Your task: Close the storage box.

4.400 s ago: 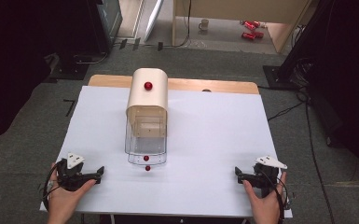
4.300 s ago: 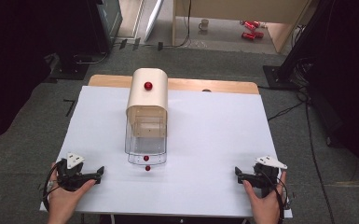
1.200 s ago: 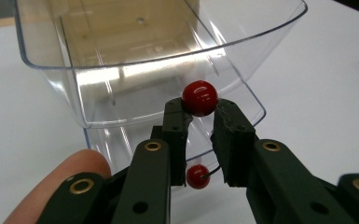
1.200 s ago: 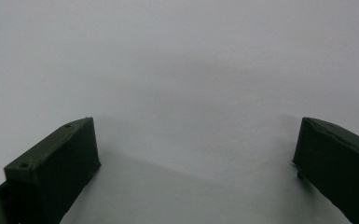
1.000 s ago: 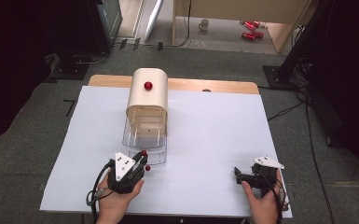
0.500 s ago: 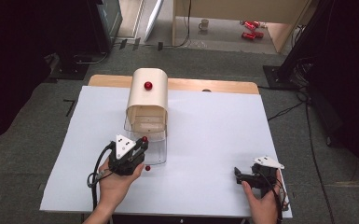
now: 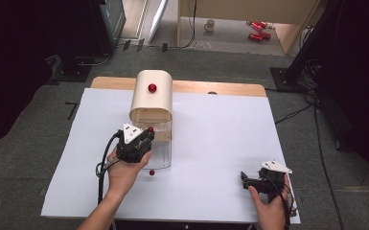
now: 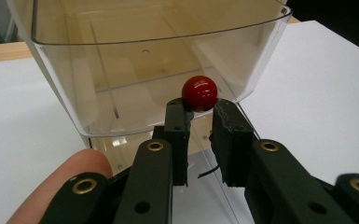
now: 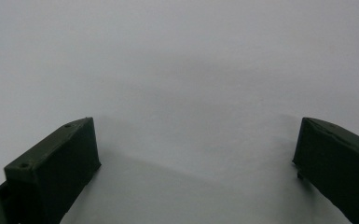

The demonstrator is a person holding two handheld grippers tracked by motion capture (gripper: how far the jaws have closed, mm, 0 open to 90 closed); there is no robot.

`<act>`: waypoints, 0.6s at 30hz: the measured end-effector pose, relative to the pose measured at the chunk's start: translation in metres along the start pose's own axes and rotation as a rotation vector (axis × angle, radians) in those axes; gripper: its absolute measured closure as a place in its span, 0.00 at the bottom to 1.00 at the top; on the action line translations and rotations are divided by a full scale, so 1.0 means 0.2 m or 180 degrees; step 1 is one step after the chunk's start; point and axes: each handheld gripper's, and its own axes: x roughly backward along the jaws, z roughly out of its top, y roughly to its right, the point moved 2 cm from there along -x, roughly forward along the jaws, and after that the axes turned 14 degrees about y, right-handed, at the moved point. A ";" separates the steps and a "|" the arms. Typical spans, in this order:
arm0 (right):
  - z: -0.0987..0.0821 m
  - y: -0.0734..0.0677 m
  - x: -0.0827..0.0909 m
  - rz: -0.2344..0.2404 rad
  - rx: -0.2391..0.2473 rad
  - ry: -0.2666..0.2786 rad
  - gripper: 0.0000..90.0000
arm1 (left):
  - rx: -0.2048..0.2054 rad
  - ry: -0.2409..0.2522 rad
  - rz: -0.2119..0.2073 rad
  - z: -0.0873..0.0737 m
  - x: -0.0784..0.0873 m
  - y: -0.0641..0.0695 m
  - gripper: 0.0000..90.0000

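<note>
Nearest, the right gripper (image 7: 247, 180) rests on the white-covered tabletop (image 7: 220, 143) with jaws spread wide and empty, apparently parked. Further in, the left gripper (image 8: 200, 114) has its jaws clenched on the small red ball knob (image 8: 199, 93) at the clear plastic cover's (image 8: 121, 70) rim, apparently to swing it. Beyond stands the beige rounded box (image 7: 151, 95) housing the cover.
</note>
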 end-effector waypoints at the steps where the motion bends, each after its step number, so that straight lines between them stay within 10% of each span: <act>1: 0.00 0.00 0.00 -0.0001 -0.0001 -0.0001 0.00 | -0.0003 -0.0003 0.0002 0.00 -0.01 0.00 0.86; 9: 0.00 0.00 0.00 -0.0001 -0.0003 -0.0003 0.00 | -0.0018 0.0021 0.0038 0.00 -0.01 0.00 0.84; 18: 0.00 0.00 0.00 0.0001 -0.0003 -0.0005 0.00 | -0.0039 -0.0011 0.0089 -0.06 0.10 0.02 0.43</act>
